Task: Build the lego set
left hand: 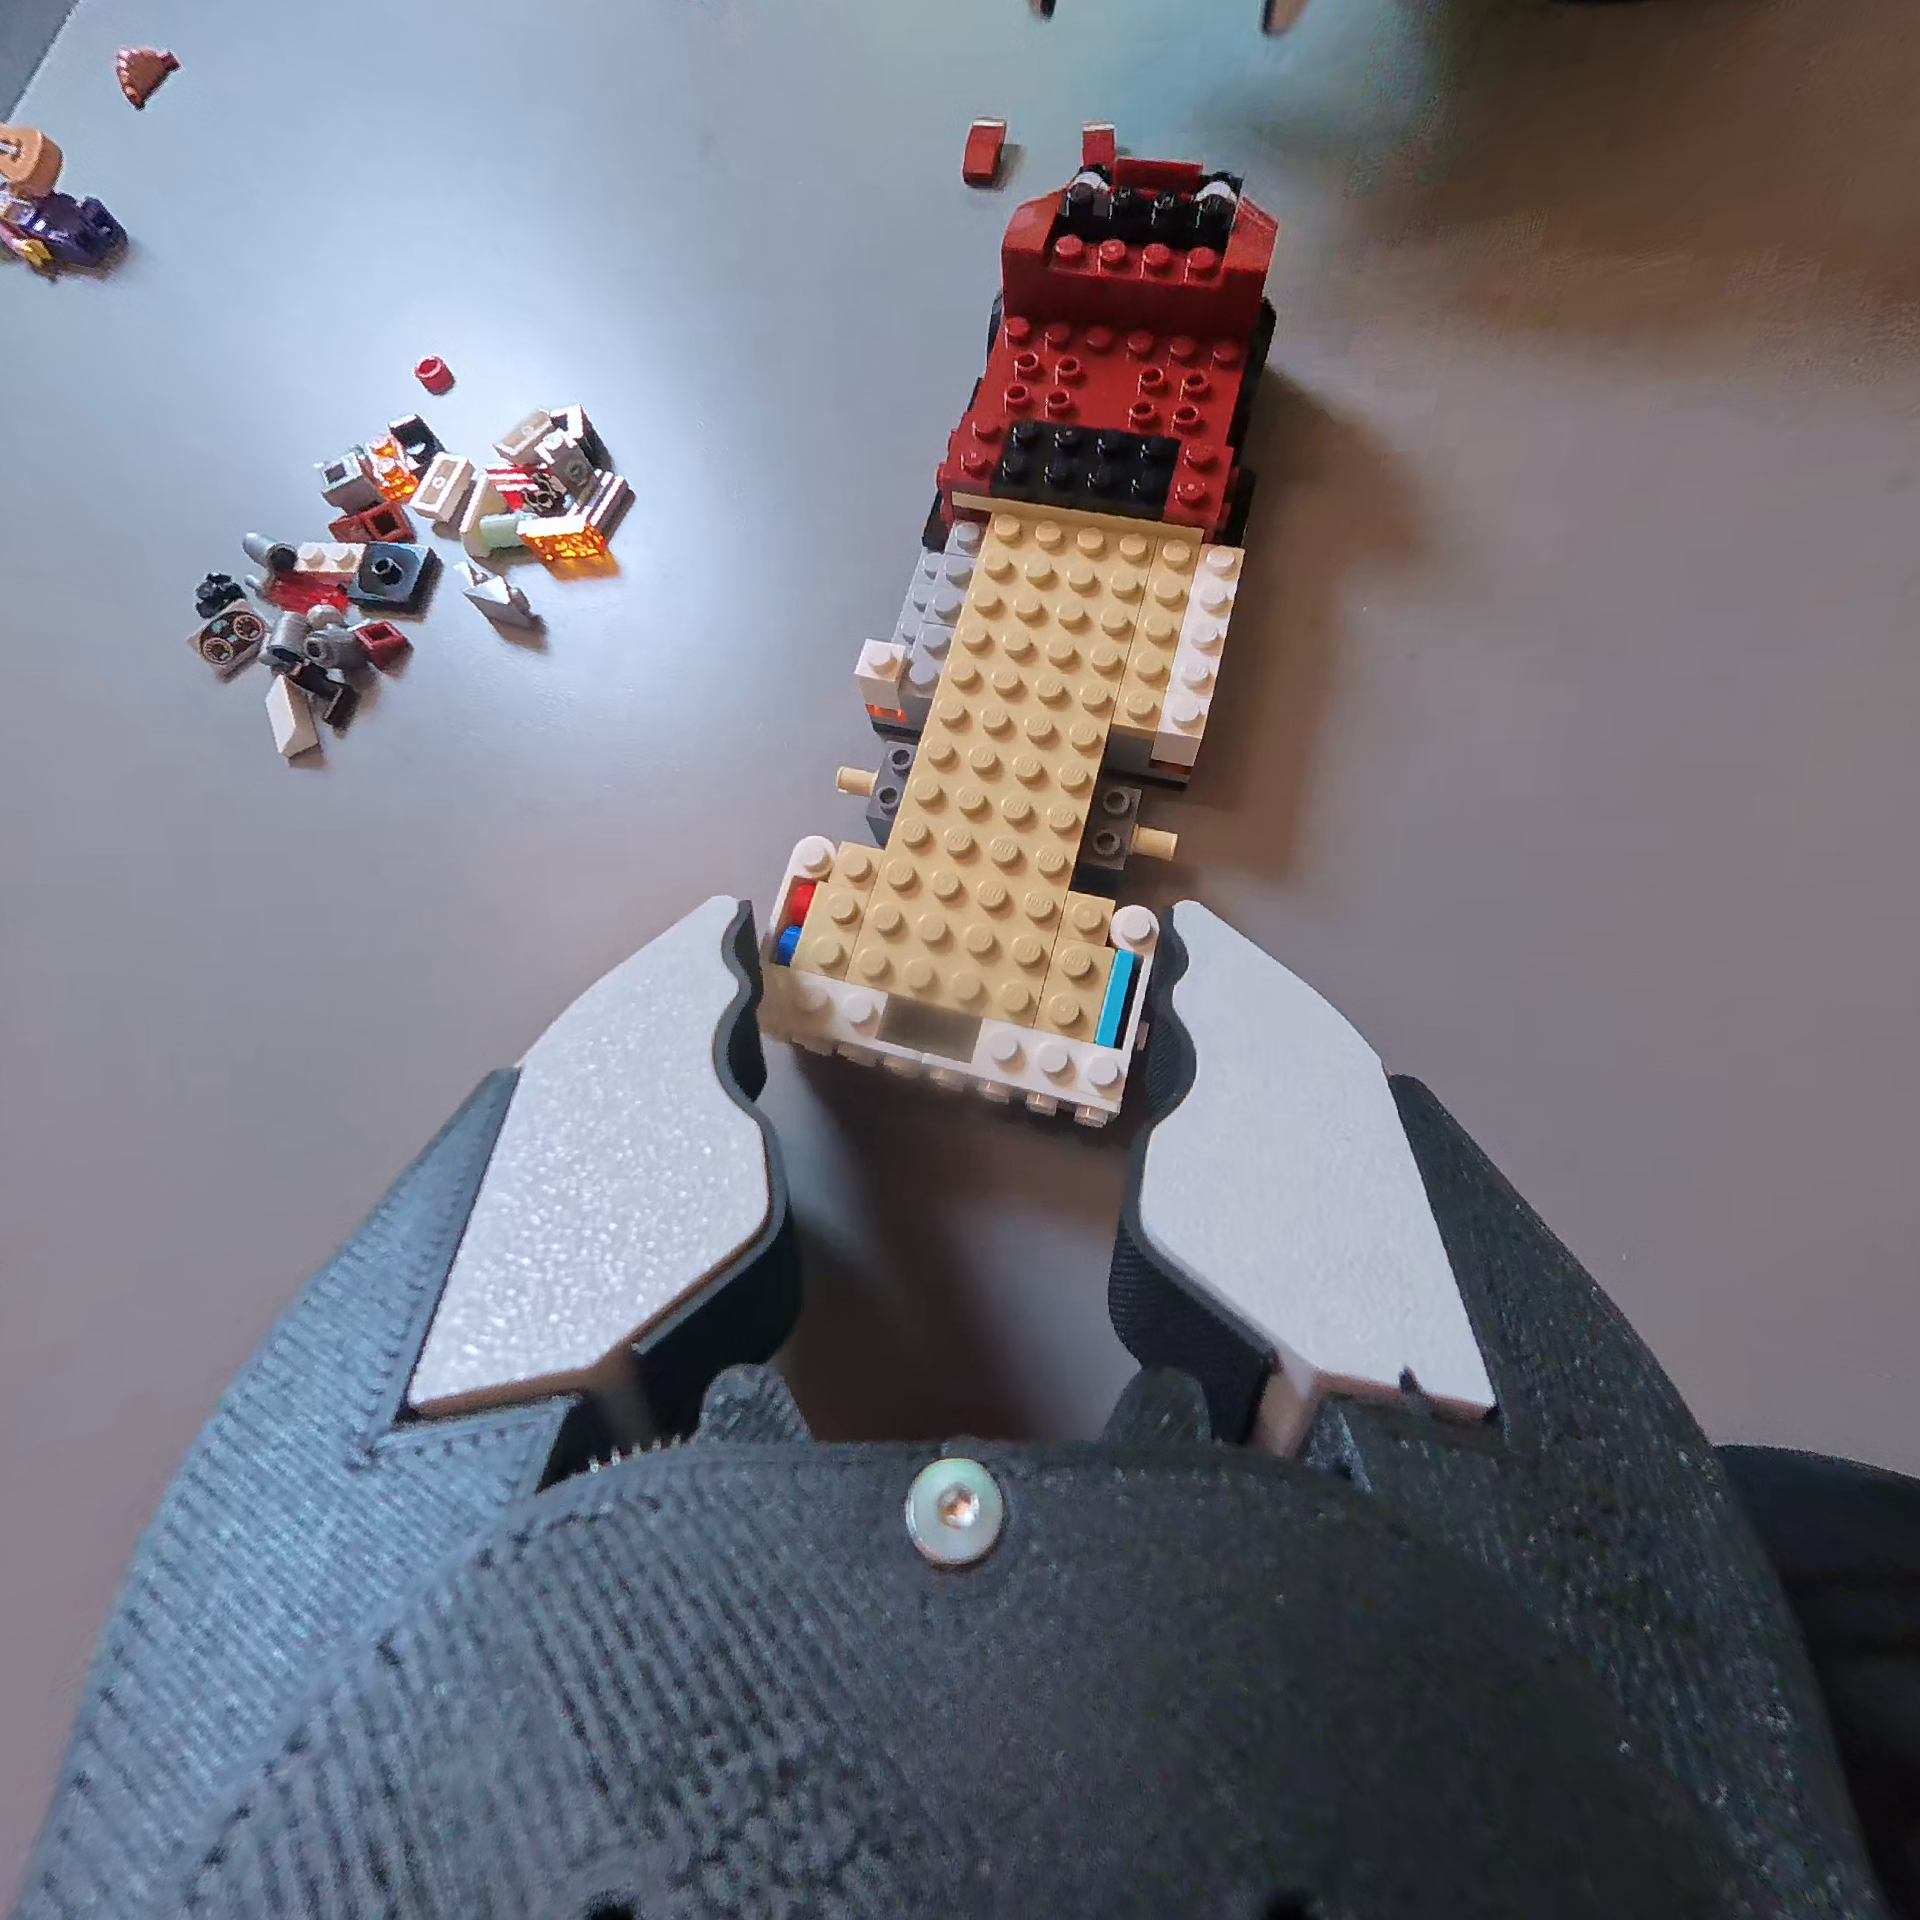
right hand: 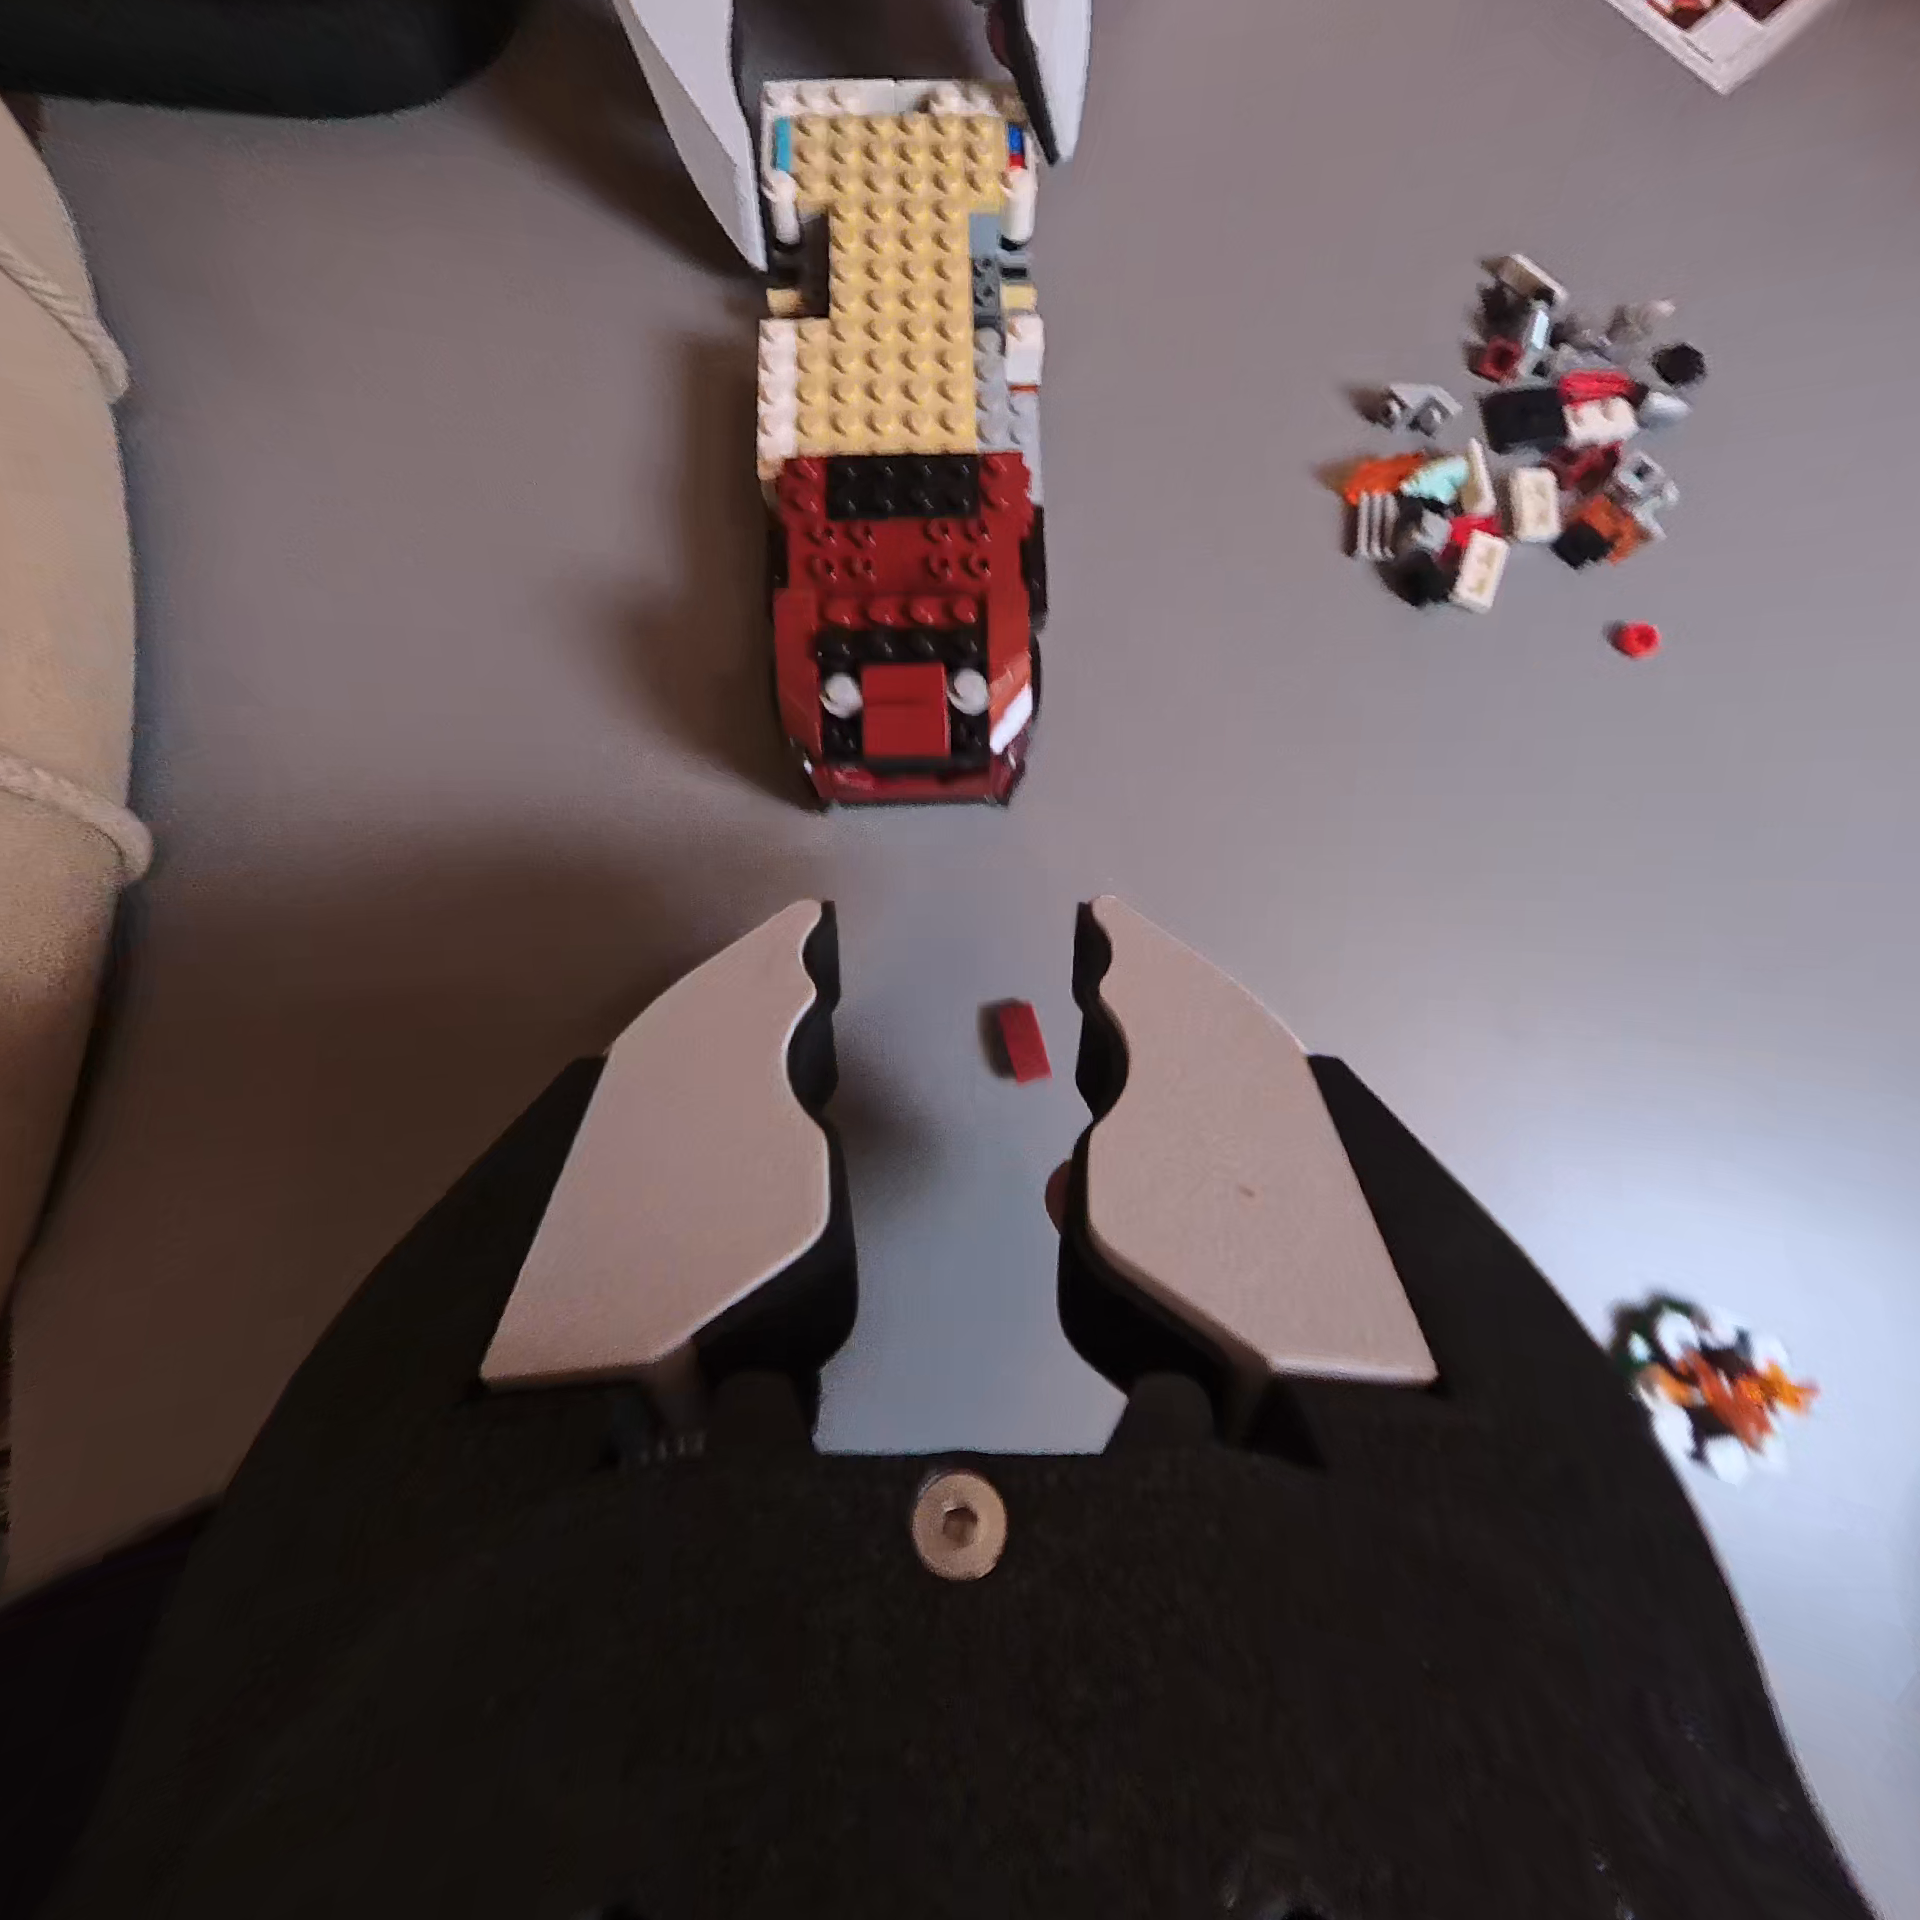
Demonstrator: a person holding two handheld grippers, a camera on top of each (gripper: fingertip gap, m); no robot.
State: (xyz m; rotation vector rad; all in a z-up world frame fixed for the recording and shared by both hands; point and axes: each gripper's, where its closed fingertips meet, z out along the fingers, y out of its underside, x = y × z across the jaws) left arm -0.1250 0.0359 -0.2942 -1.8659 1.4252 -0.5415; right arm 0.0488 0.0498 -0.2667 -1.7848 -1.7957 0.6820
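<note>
The left gripper point(left hand: 951, 971) is closed around the rear end of a long brick-built truck point(left hand: 1049, 727) that lies on the grey table point(left hand: 1558, 831). Both of its black pads press on the white side walls at the rear end of the truck, one on each side, and the right wrist view also shows its two pale fingers point(right hand: 717, 135) along both sides of that end. The truck has a tan studded bed, white and grey bricks along its edges, and a dark red cab with black plates at the far end. The right gripper point(right hand: 951, 971) is released and hovers over the table just in front of the cab, not touching it. Between its spread fingers a small dark red brick point(right hand: 1018, 1039) lies loose on the table, nearer to the right finger, with a gap on both sides. A heap of small mixed pieces point(left hand: 416, 551) lies well apart from the truck, and a single red round stud point(left hand: 434, 372) lies near that heap.
</note>
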